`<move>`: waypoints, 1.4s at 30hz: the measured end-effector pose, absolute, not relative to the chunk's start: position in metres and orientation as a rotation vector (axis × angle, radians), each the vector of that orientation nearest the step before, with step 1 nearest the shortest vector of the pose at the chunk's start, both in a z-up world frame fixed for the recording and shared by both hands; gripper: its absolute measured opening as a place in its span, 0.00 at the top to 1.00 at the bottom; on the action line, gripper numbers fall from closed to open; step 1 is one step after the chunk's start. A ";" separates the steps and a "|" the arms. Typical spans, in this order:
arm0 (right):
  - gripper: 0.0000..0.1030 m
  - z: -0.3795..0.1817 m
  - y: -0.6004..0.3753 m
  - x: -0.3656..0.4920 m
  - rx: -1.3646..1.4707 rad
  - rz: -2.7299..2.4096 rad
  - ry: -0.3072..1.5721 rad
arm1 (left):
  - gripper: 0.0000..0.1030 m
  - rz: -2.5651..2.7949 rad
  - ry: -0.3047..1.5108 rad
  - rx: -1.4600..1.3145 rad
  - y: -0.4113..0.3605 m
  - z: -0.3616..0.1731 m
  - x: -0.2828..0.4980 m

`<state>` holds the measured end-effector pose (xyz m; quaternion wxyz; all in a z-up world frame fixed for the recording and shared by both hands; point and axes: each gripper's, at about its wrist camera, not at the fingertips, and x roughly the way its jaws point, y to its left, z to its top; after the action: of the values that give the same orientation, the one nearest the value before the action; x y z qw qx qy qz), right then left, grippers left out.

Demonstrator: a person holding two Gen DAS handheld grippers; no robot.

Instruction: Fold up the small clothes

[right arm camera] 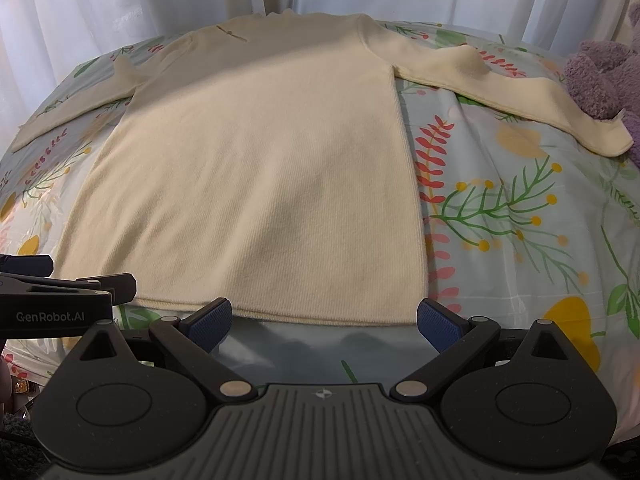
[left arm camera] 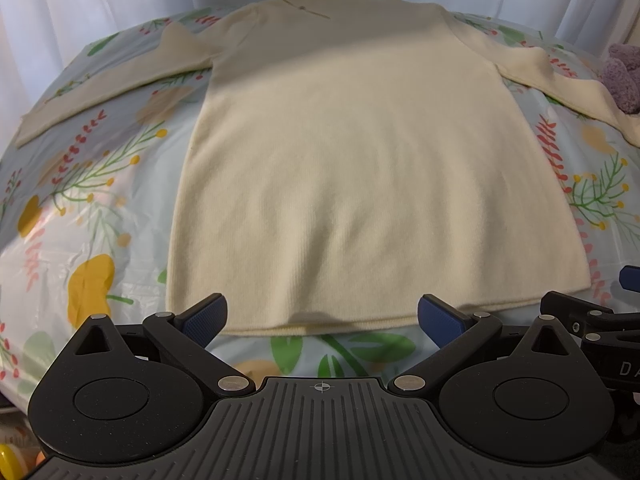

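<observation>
Item: cream sweater [left arm camera: 352,168], knitted, long-sleeved, laid flat and face-up on a desk under a flowered plastic cloth [left arm camera: 92,208]; collar at the far edge by the white curtain [left arm camera: 80,4], hem at the near edge. Both sleeves spread outward from the body, the right one ending against a purple plush toy [right arm camera: 600,80], with its cuff touching the toy. Left tool [left arm camera: 322,316]: released, blue-padded fingers [left arm camera: 206,316] spread wide, just short of the sweater's hem toward its left half, holding nothing. Right tool [right arm camera: 324,318]: likewise released, fingers apart at the hem's right corner, empty. The two tools sit side by side at the hem, each visible at the edge of the other's view.
</observation>
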<state>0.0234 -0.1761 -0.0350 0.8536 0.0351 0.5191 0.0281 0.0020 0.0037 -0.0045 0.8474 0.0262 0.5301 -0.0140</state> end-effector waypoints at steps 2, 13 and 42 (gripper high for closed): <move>0.04 -0.035 -0.176 0.023 0.073 0.057 1.092 | 0.00 -0.030 1.118 0.055 0.004 -0.004 0.002; 0.04 -0.035 -0.176 0.024 0.073 0.059 1.092 | 0.00 -0.029 1.120 0.056 0.004 -0.005 0.003; 0.04 -0.036 -0.177 0.025 0.081 0.061 1.093 | 0.00 -0.022 1.140 0.055 0.001 -0.009 0.008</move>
<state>0.0248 -0.1771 -0.0360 0.8532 0.0386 0.5194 0.0290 0.0084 0.0013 -0.0094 0.8414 0.0260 0.5397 -0.0104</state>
